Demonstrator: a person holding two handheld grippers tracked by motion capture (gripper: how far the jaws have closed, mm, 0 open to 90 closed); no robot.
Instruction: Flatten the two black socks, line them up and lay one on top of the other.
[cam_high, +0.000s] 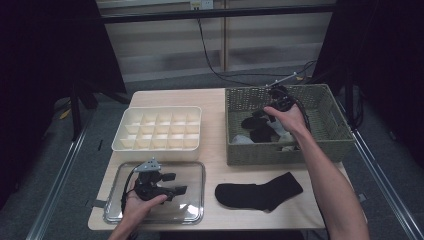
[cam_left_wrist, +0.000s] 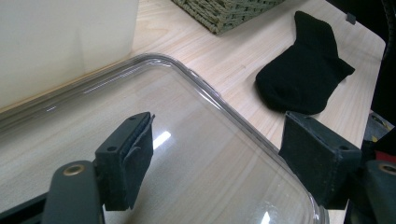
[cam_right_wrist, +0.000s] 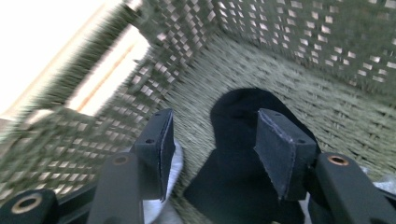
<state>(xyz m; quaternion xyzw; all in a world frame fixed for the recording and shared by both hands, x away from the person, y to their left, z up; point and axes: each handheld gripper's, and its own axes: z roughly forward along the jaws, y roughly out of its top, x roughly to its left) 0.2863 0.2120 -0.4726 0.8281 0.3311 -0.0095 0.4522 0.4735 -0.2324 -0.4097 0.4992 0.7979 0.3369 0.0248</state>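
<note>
- The right tool (cam_high: 278, 100) sits in the upper right of the high view, reaching down into the woven basket (cam_high: 334, 134); its jaws stand partly spread with nothing pinched between them.
- In the right gripper view a black sock (cam_right_wrist: 243, 140) lies on the basket floor at the centre of the frame, just beyond the spread pads; a scrap of white fabric (cam_right_wrist: 161, 205) shows at lower left behind one jaw; the frame is blurred, so whether a pad touches cloth I cannot tell.
- The sock looks light, soft and limp; it should fold and drape when lifted, and it is not fragile or slippery; a pinch on a bunched fold near the cuff or the middle would likely hold better than a pinch on a flat edge; too deep a bite could snag the weave or gather a neighbouring sock.
- A second black sock (cam_high: 259, 192) lies flat on the surface (cam_high: 220, 100) at lower centre of the high view, well apart from the basket.
- The left tool (cam_high: 162, 184) rests over the clear lid (cam_high: 192, 216) at lower left, jaws spread wide and empty; the white divider box (cam_high: 158, 129) stands just above it.
</note>
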